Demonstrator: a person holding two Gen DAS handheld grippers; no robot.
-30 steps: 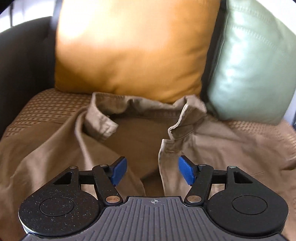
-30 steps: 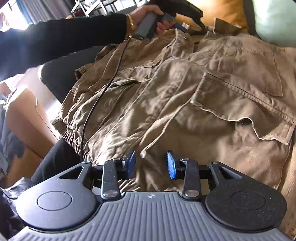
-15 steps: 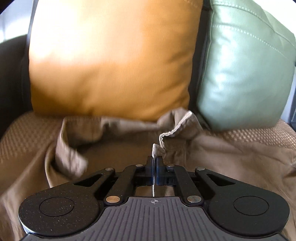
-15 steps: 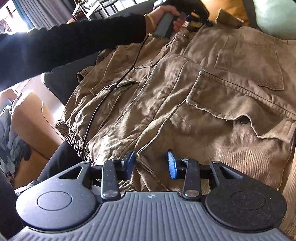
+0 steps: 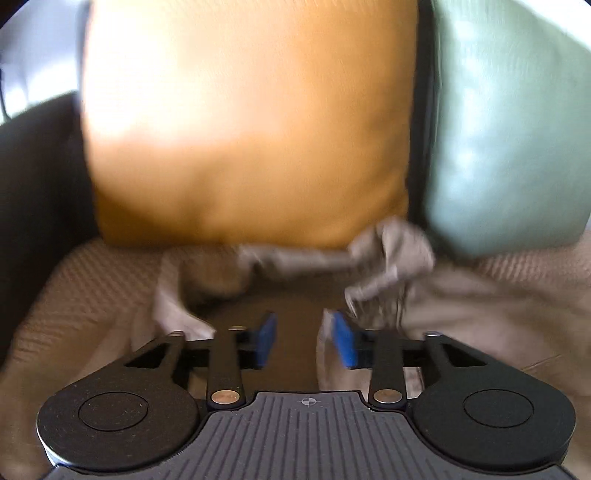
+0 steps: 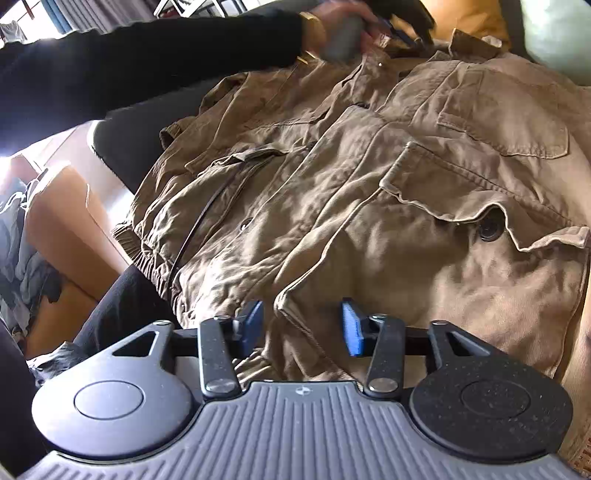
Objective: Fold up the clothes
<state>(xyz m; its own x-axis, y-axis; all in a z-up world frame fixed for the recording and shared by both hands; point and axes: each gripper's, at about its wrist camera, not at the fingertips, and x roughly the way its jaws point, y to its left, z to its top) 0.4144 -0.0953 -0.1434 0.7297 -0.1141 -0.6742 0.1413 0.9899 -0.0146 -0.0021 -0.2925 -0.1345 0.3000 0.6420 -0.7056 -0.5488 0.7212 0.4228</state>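
Note:
A khaki jacket (image 6: 369,192) lies front-up on a sofa seat, its flap pockets showing. Its collar (image 5: 388,254) is blurred and sits just in front of the cushions. My left gripper (image 5: 304,338) hovers over the open neck with its jaws opening; the jacket's front edge runs beside the right pad (image 5: 345,341), with nothing pinched. In the right wrist view a hand holds the left gripper (image 6: 402,29) at the collar. My right gripper (image 6: 303,326) sits low over the hem, jaws opening, with a fold of the front edge lying between the unpressed pads.
An orange cushion (image 5: 243,129) and a pale green cushion (image 5: 517,129) stand against the dark sofa back behind the collar. A woven throw (image 5: 74,288) covers the seat. A black sleeve (image 6: 147,66) reaches across the jacket, and a cable (image 6: 199,225) trails over it. A cardboard box (image 6: 66,229) stands at the left.
The left gripper was shut on the collar's edge half a second ago; it has let go, opened and lifted, and the collar has dropped back. The right jaws have widened over the hem.

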